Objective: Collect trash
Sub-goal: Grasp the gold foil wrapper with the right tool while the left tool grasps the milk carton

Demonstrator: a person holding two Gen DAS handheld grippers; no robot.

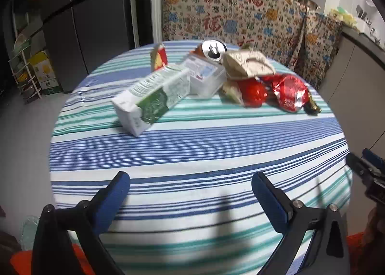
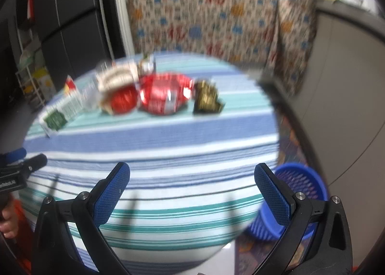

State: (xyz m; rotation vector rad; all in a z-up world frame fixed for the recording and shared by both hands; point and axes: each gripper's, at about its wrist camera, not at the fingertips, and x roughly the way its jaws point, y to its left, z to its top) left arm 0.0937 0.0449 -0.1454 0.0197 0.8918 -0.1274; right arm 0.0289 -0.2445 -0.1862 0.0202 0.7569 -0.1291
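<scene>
Nearest the cameras, the left hand-held gripper point(image 1: 191, 184) and the right hand-held gripper point(image 2: 192, 175) both hover over the near, bare part of the striped surface point(image 1: 192, 154) with their blue-padded fingers spread wide and nothing between them. Down to the right of the surface, on the floor, stands a blue slatted bin point(image 2: 300, 200), the likely place for the rubbish. Further in, toward the middle-left, a green and white carton point(image 1: 151, 97) lies on its side; it looks light and fairly stiff, so pinching across its narrow flat sides near the middle should hold without crushing it. Just behind and touching it sits a clear plastic tub point(image 1: 207, 78), thin-walled and probably slippery, best taken by its rim. To the right lies a crumpled red foil wrapper point(image 1: 290, 93), soft and nearly weightless, which any bunched fold would serve for, with a small dark and gold packet point(image 1: 312, 106) at its right end. Behind them rests a creased brown paper bag point(image 1: 247, 63), then a drinks can point(image 1: 214, 50) lying with its top facing the left camera, round and likely to roll, and a small red and yellow carton point(image 1: 159, 57) at the far left edge.
</scene>
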